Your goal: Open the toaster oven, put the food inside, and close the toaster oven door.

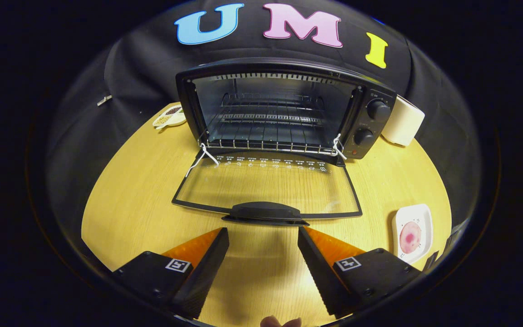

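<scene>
Here, a black toaster oven [284, 109] stands open at the centre of the frame, on the far side of a round, pale wooden surface [143, 181]. Its glass door [268, 186], edged in black, is folded flat down toward the camera, with the dark curved handle [266, 211] at its near edge. Inside the oven cavity a wire rack [270, 131] spans the width, and white ties hang at both lower corners of the opening where the door hinges. Two round black knobs [376, 110] sit one above the other on the control panel at the oven's right side.

At the lower right of the frame, a white square plate [418, 218] lies near the rim of the surface, carrying a round, pinkish-red slice of food [410, 237]. It is well apart from the oven, off to the right of the right-hand finger.

At the bottom centre of the frame the tongs [263, 236] are spread wide, holding nothing, their two fingers flanking bare wood just short of the door handle. A fingertip or two of a person's hand [280, 322] shows at the very bottom edge.

To the right of the oven, behind the knobs, rests a cream-coloured rounded container [404, 121]. In the upper left, beside the oven, sits a small white dish [170, 117] with compartments of dark and pale contents; what they are cannot be told.
</scene>
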`<state>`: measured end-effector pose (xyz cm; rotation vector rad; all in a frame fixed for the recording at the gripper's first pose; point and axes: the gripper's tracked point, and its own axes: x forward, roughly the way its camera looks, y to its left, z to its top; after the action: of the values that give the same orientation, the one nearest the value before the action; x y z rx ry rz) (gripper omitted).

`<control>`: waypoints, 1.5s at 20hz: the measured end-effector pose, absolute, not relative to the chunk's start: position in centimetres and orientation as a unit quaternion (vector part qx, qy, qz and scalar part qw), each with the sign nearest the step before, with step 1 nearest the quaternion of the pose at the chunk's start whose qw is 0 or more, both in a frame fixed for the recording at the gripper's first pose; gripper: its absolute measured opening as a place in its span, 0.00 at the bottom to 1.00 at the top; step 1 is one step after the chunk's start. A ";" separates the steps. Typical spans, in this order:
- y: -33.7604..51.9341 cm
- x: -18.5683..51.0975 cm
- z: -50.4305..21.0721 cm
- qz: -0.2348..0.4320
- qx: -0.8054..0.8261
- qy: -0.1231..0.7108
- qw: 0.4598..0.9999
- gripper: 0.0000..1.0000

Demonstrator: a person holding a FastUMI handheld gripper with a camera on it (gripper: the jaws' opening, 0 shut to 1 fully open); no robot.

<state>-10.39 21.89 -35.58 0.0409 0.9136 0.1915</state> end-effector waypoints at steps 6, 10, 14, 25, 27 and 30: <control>19.5 -9.4 -31.5 0.114 0.054 0.428 0.895 0.99; 16.2 -8.9 -28.5 0.125 0.069 0.421 0.896 1.00; 11.3 -8.8 -26.6 0.137 0.068 0.421 0.894 1.00; -7.8 -11.8 -31.6 0.108 0.059 0.543 0.831 0.98; -10.7 -12.1 -34.0 0.101 0.052 0.571 0.813 0.95; -14.1 -12.0 -37.7 0.086 0.056 0.611 0.785 0.82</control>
<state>-11.99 -14.06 -37.74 0.1202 1.3178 0.1844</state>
